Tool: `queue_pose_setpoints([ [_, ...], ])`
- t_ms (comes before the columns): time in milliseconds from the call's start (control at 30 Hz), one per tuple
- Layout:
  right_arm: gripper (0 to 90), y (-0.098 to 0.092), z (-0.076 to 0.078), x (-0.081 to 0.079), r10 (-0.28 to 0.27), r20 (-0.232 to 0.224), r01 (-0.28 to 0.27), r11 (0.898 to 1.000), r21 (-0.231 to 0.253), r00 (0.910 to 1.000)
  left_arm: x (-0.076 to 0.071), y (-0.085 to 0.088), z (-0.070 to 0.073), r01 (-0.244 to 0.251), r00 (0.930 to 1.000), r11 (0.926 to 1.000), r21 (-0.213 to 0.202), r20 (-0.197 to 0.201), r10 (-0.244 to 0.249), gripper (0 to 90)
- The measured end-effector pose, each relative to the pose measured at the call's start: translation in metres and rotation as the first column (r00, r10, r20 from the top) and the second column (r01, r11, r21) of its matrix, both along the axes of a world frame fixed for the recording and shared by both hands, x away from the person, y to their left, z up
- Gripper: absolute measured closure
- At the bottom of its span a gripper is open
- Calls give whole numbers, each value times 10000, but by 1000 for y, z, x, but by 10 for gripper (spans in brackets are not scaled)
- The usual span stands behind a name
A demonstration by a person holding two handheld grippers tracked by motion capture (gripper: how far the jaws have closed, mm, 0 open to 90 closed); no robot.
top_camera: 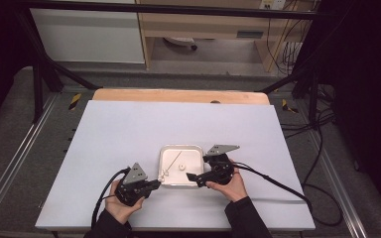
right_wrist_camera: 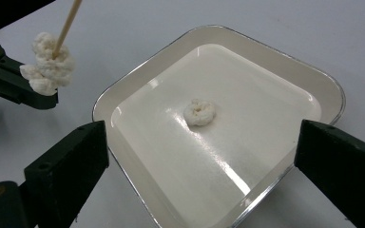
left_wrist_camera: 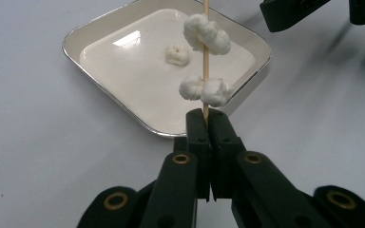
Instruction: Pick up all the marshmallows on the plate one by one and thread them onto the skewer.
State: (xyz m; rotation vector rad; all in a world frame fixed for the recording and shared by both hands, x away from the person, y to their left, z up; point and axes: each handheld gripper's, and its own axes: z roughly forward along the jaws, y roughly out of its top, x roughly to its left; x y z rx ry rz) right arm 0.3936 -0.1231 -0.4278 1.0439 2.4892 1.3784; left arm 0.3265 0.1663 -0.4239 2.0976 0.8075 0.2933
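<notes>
The left gripper [left_wrist_camera: 205, 124] pinches the thin wooden skewer [left_wrist_camera: 206, 52] by its lower end, two popcorn pieces [left_wrist_camera: 204, 90] threaded, while the right gripper [right_wrist_camera: 199, 156] gapes empty over the tray's [right_wrist_camera: 323, 78] last popcorn piece [right_wrist_camera: 199, 112], light and crumbly, best nipped gently by its sides.

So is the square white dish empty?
No. One white puffy piece lies loose in the square white dish; the others sit threaded on the thin wooden skewer.

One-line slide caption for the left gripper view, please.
Left tool shut on a wooden skewer threaded with two white puffs, above a square tray holding one loose puff.
</notes>
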Motion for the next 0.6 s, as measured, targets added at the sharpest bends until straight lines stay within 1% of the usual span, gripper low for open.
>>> queue_pose_setpoints([
  [67, 43, 0, 0, 2, -110, -7, 110, 9999, 16, 9999, 1, 1, 0, -15, 10000, 10000, 3, -8, 15, 888],
  [200, 38, 3, 2, 8, -220, 116, 222, 9997, -133, 9997, 2, 3, 0, -73, 10000, 10000, -13, -17, 73, 887],
  [400, 43, 14, 6, 16, -161, 222, 175, 9978, -645, 9996, 2, 3, 1, -68, 10000, 10000, -53, 8, 69, 888],
  [500, 67, 21, 7, 19, -15, 224, 33, 9969, -788, 9997, 2, 3, 1, -84, 10000, 9999, -58, 16, 84, 888],
  [533, 75, 25, 7, 20, 50, 187, -33, 9958, -911, 9998, 2, 4, 1, -96, 10000, 9999, -71, 9, 96, 887],
  [600, 112, 30, 6, 22, 163, 291, -129, 9936, -1126, 9994, 2, 4, 1, -93, 10000, 9999, -70, 11, 94, 887],
])
